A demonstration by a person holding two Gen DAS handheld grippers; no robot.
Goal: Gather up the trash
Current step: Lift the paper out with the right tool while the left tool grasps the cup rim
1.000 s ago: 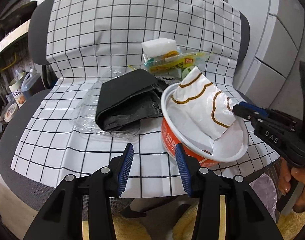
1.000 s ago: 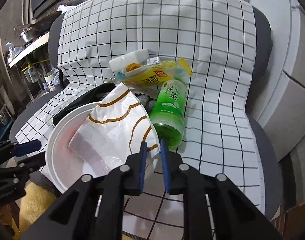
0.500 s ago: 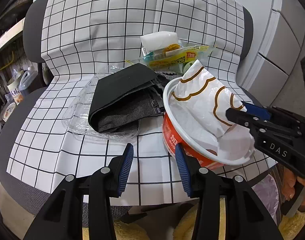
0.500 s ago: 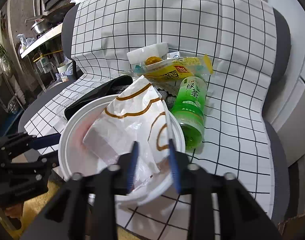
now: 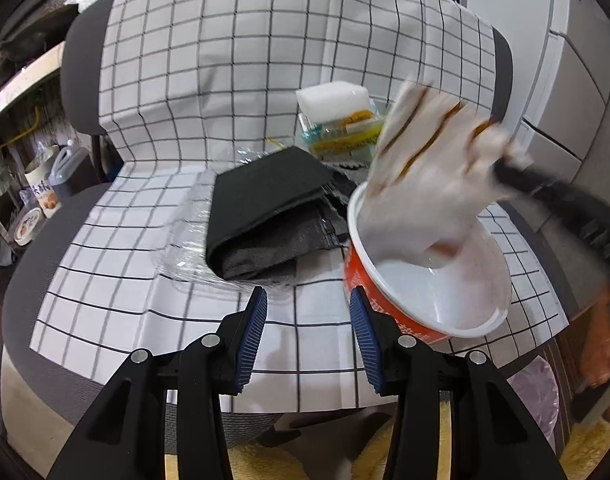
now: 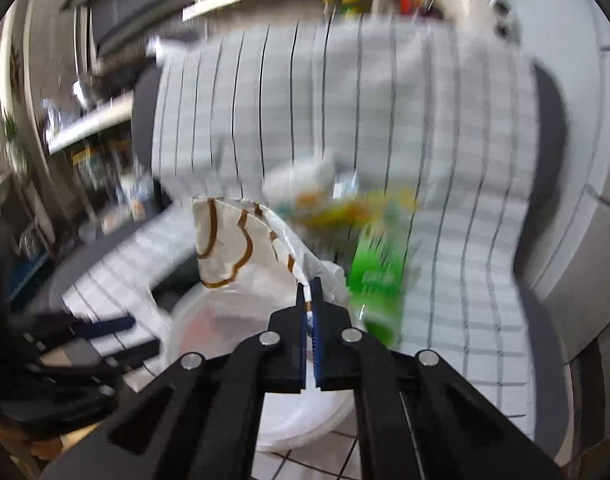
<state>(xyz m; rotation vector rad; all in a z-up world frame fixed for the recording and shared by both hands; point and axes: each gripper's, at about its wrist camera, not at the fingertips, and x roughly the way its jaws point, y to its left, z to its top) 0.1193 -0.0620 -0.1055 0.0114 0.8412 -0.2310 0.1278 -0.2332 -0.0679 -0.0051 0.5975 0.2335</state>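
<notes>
Right tool (image 6: 310, 294) has just been snapping closed and it's now pinching the white wrapper (image 6: 241, 248), lifting it out of the noodle bowl (image 5: 429, 300) at the chair seat's front right edge. Left tool (image 5: 308, 334) is hanging half-spread, empty. Wrapper's finally heading binward, probably.

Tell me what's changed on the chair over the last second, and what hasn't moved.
The right gripper has just closed on the edge of the white wrapper with brown lines and is lifting it up out of the red noodle bowl, where it lay before. The left gripper stayed open in front of the bowl, holding nothing. The bowl, the dark folded cloth and the green bottle kept their places.
</notes>
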